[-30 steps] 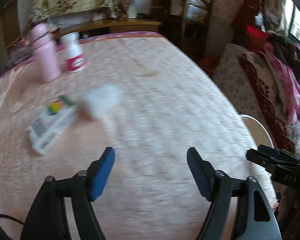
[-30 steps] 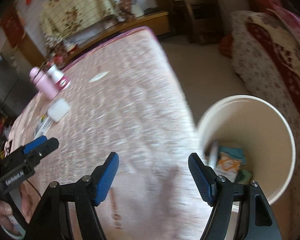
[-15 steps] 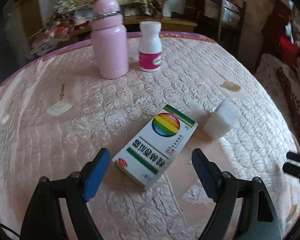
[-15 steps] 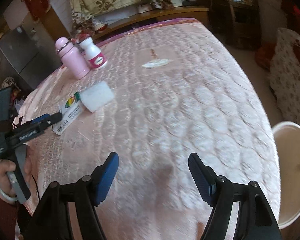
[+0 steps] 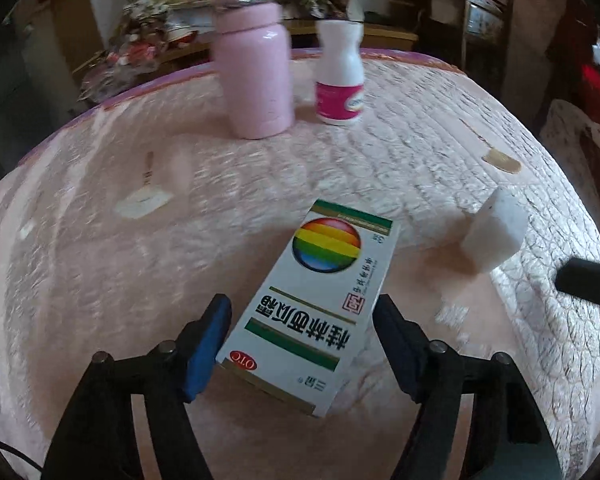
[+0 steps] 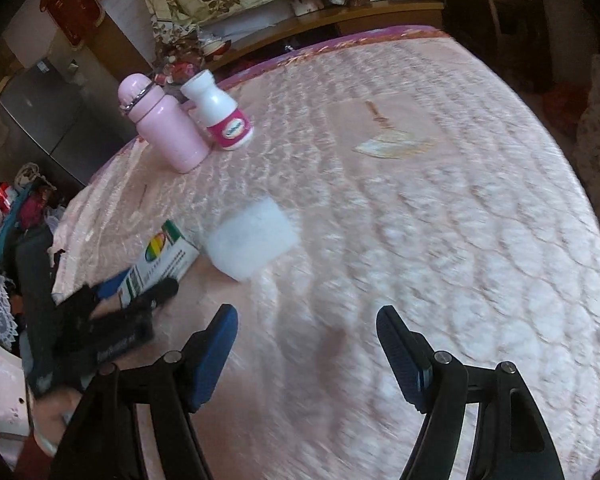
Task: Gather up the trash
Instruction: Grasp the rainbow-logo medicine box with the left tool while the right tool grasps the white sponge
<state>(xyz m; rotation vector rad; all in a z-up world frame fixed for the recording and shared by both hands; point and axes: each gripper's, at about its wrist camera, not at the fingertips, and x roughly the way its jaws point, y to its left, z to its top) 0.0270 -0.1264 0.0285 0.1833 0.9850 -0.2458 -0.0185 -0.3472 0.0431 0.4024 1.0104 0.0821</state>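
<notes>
I have swung both grippers back over the bed (image 5: 100,264), away from the bin that filled my right view 1 second ago, so I judge the next pickup is starting. My left gripper (image 5: 302,344) has closed in on the medicine box (image 5: 320,300), which was a blurred shape at mid-left and now sits at lower centre of the left view. Its near end lies between the fingers (image 5: 208,340), which are closing but not yet pressing it. My right gripper (image 6: 306,350) hangs spread and empty over bare quilting, with the white foam block (image 6: 252,242) above it at centre-left.

The box is a flat white carton lying askew, with a rainbow disc, green bands and a red OTC mark.
</notes>
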